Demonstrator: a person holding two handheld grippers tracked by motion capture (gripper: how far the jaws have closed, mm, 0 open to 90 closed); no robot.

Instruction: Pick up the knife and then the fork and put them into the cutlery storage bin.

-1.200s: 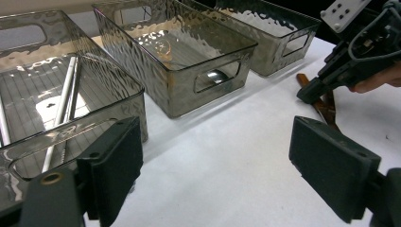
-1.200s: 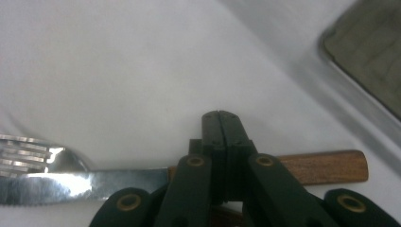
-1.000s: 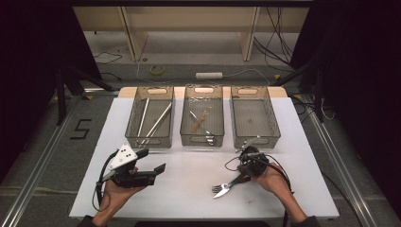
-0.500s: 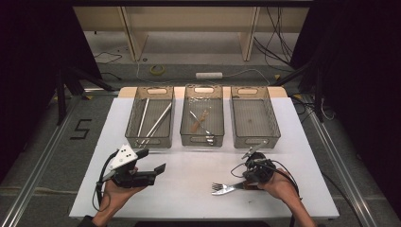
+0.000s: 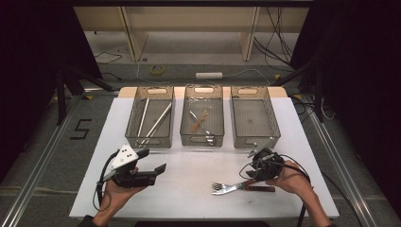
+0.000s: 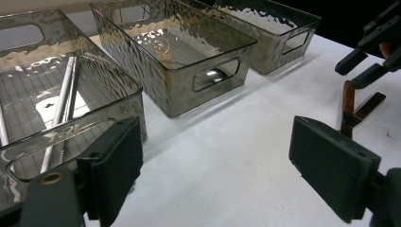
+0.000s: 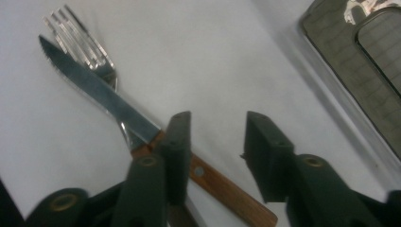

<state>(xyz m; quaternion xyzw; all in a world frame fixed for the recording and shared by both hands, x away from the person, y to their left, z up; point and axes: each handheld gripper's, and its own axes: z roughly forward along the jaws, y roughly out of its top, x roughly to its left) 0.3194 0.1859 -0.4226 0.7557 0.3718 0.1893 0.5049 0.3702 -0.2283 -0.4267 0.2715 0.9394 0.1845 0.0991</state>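
Wood-handled knife (image 7: 142, 125) lies across fork (image 7: 87, 45), near right on table (image 5: 189, 179); right gripper (image 7: 215, 142) jaws just opened, released; left gripper (image 6: 215, 165) agape, empty.

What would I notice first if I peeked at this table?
Three clear bins in a row at the back of the white table. Nearer the front, a wood-handled knife lies across a fork, and the right gripper, jaws just opened and empty, hangs above the knife's handle.

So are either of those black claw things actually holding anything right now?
No. The right gripper has just been opening its jaws; nothing sits between them, and the knife and fork lie on the table. The left gripper is open and empty.
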